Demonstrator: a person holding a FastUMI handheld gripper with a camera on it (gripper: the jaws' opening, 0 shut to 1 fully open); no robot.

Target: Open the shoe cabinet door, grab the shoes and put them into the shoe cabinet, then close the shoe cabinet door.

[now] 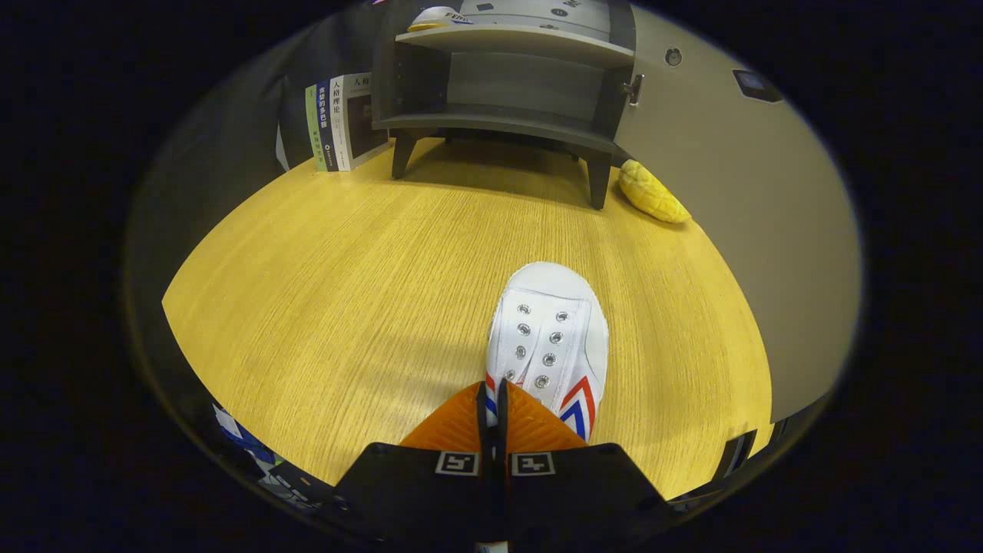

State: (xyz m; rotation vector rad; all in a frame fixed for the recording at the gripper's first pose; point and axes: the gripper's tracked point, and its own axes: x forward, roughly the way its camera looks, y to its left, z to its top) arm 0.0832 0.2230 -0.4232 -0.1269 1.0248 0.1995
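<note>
Canvas shoe (551,338), white and rounded at the toe, lies on the bench (345,292) with its toe pointing away toward the cabinet; two rows of small metal eyelets run down its upper with no lace in them, and red and blue chevron stripes mark its side near the heel end. The tongs (492,407) sit at that heel end with their two ribbed, wedge-shaped fingers drawn nearly together, a thin edge of the shoe's upper pinched in the narrow slit between them, so they grip the shoe. The bench top is pale yellow wood-look board with fine straight grain. Well beyond the shoe stands the shoe cabinet (507,77), a dark grey boxy unit on short tapered legs, its door (626,46) swung open at the right with a small metal hinge showing, and flat shelves bare in the lower bay. On the upper shelf rests a second shoe (434,17), white with a yellowish sole edge. Left of the cabinet a few books (338,123) stand upright, spines outward. Right of the cabinet's front leg lies a bumpy yellow sponge-like lump (653,192) on the bench.
</note>
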